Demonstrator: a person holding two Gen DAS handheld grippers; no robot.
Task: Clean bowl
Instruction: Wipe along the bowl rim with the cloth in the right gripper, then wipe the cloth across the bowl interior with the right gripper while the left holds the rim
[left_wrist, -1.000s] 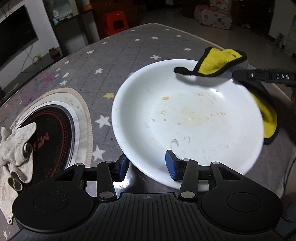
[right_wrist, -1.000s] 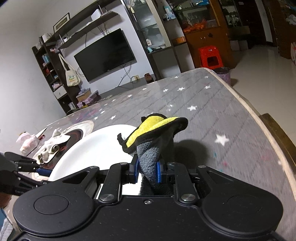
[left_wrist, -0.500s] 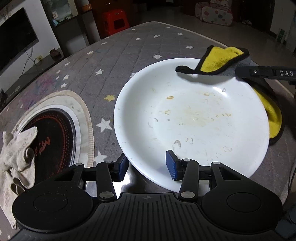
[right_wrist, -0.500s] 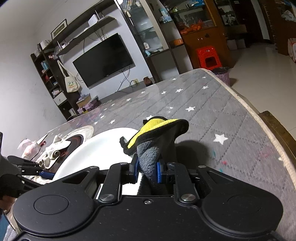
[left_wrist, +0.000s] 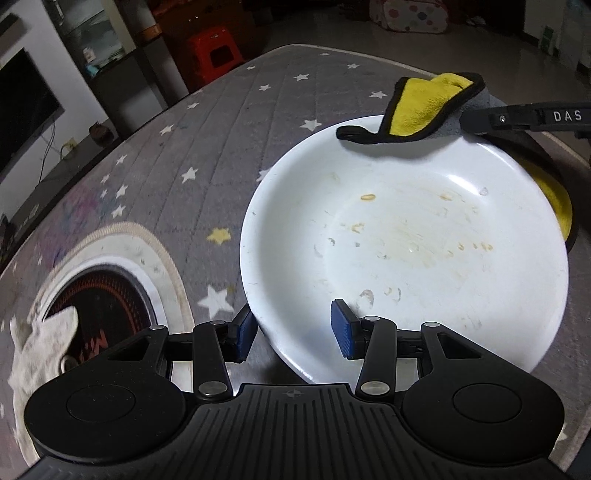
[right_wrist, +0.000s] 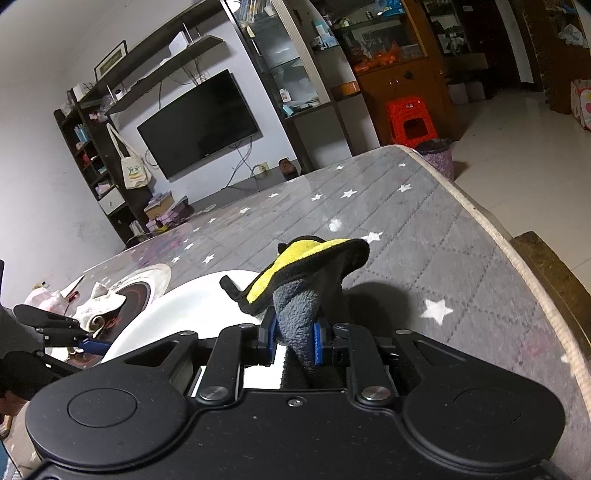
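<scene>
Fingers (left_wrist: 342, 329) astride stained white bowl (left_wrist: 406, 236)

Your bowl (left_wrist: 406, 236) is white, flecked with yellowish-brown smears. The cloth (left_wrist: 424, 107) is bright yellow on one face and grey on the other (trimmed in black all round). Both tools are black with blue pads (left_wrist: 341, 330). The table (left_wrist: 207, 147) wears a grey quilted cover dotted with white stars, one yellow. Your left-hand rag (left_wrist: 33, 350) is off-white.

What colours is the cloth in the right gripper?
Cloth: yellow one side, grey the other, black edging. Best seen in the right wrist view.
</scene>
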